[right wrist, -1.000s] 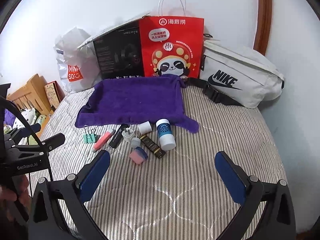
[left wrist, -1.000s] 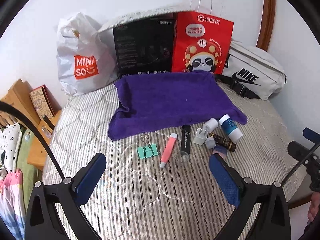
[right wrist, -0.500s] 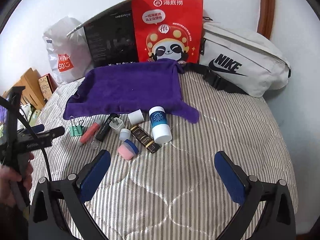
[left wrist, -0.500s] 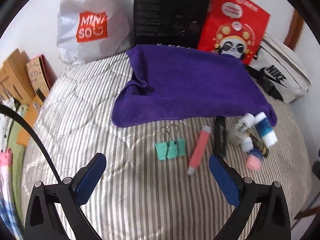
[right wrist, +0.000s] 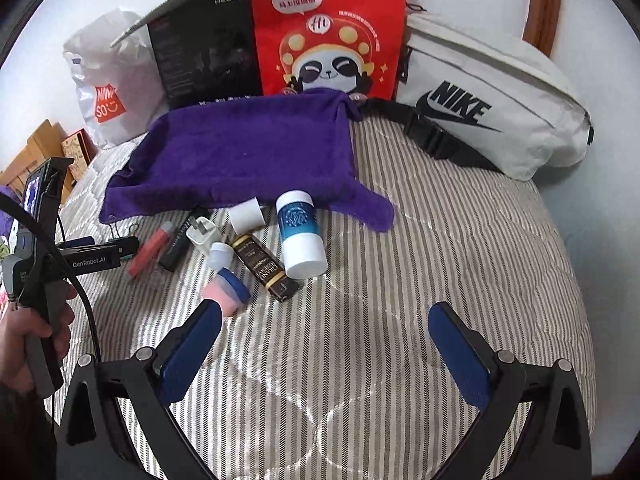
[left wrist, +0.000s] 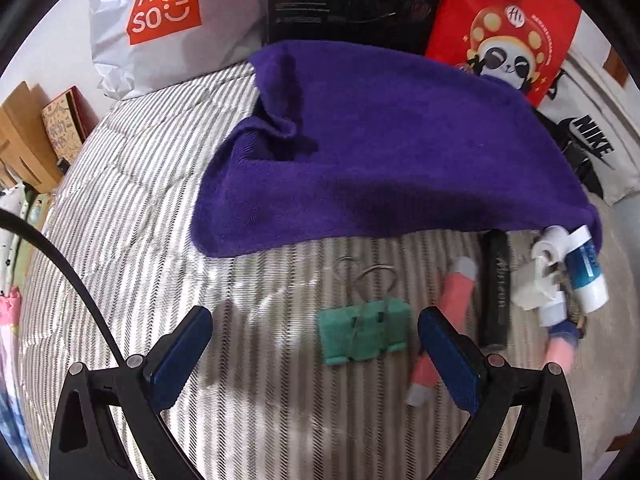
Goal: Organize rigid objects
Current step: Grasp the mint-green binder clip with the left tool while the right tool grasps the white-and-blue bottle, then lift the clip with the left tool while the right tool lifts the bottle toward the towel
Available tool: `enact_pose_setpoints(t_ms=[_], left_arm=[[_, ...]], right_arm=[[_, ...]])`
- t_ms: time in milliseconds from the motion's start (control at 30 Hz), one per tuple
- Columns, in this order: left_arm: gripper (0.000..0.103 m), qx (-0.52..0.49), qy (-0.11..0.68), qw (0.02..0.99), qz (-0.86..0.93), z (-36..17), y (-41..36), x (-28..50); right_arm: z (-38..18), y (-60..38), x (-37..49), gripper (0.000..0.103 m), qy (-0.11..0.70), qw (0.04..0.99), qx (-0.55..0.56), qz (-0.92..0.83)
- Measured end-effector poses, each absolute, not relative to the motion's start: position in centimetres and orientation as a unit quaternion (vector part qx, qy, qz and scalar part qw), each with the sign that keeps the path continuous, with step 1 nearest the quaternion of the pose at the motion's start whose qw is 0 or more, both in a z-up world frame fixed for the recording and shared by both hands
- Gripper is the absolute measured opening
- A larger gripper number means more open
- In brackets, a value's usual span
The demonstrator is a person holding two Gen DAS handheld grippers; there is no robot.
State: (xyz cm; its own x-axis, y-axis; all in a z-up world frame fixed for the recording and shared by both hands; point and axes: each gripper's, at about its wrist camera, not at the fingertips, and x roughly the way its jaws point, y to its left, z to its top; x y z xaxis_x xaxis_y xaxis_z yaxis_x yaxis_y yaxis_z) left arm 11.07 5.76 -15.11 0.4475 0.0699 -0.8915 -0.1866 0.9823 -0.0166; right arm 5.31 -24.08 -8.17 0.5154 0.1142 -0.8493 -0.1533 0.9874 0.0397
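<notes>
A purple towel (left wrist: 384,152) lies on the striped mattress (left wrist: 132,208); it also shows in the right wrist view (right wrist: 248,156). In front of it lie a green binder clip (left wrist: 364,330), a pink tube (left wrist: 452,308), a black tube (left wrist: 496,288), a white plug (right wrist: 202,234), a blue-and-white bottle (right wrist: 300,236), a brown-and-gold tube (right wrist: 264,268) and a pink-and-blue cap (right wrist: 226,290). My left gripper (left wrist: 316,340) is open, with the clip between its fingers near the right one. My right gripper (right wrist: 324,340) is open and empty, in front of the pile.
A white Miniso bag (right wrist: 108,92), a black box (right wrist: 204,52), a red panda paper bag (right wrist: 328,32) and a white Nike waist bag (right wrist: 492,96) stand against the wall behind the towel. Wooden furniture (left wrist: 24,140) is beside the bed at left.
My left gripper has moved forward and down toward the green binder clip, which now sits between its fingers. My right gripper has moved closer to the pile of small items.
</notes>
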Motion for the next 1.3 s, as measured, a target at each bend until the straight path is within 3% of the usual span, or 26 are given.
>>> enact_pose_setpoints(t_ms=[267, 433, 533, 633, 667, 900, 967, 1067, 1300], left_arm=[[0.103, -0.055, 0.515, 0.851, 0.089, -15.7, 6.9, 10.3], [0.091, -0.039, 0.500, 0.862, 0.071, -15.5, 5.8, 10.3], [0.081, -0.036, 0.489, 0.869, 0.066, -15.2, 5.3, 10.0], [0.057, -0.024, 0.477, 0.877, 0.050, -14.9, 4.4, 9.8], [0.042, -0.019, 0.474, 0.879, 0.043, -14.8, 4.1, 9.5], [0.041, -0.011, 0.465, 0.885, 0.034, -14.7, 3.4, 10.0], [0.041, -0.010, 0.461, 0.887, 0.031, -14.8, 3.6, 9.7], [0.041, -0.010, 0.455, 0.890, 0.032, -14.9, 3.6, 9.5], [0.041, -0.014, 0.447, 0.894, 0.029, -14.9, 4.0, 8.7]], right_arm=[[-10.1, -24.4, 6.2, 0.102, 0.504, 0.860, -0.012, 0.080], [-10.9, -25.1, 7.2, 0.093, 0.511, 0.856, -0.001, 0.079], [-11.4, -25.6, 8.2, 0.086, 0.513, 0.855, 0.005, 0.080], [-11.9, -25.6, 9.2, 0.080, 0.518, 0.851, 0.008, 0.087], [-11.9, -25.5, 9.6, 0.080, 0.518, 0.851, 0.007, 0.089], [-12.0, -23.4, 12.3, 0.077, 0.492, 0.859, 0.005, 0.140], [-13.2, -22.9, 13.5, 0.059, 0.497, 0.854, 0.004, 0.157], [-15.4, -22.4, 14.7, 0.042, 0.512, 0.839, 0.003, 0.183], [-16.8, -21.7, 14.2, 0.041, 0.476, 0.859, -0.031, 0.186]])
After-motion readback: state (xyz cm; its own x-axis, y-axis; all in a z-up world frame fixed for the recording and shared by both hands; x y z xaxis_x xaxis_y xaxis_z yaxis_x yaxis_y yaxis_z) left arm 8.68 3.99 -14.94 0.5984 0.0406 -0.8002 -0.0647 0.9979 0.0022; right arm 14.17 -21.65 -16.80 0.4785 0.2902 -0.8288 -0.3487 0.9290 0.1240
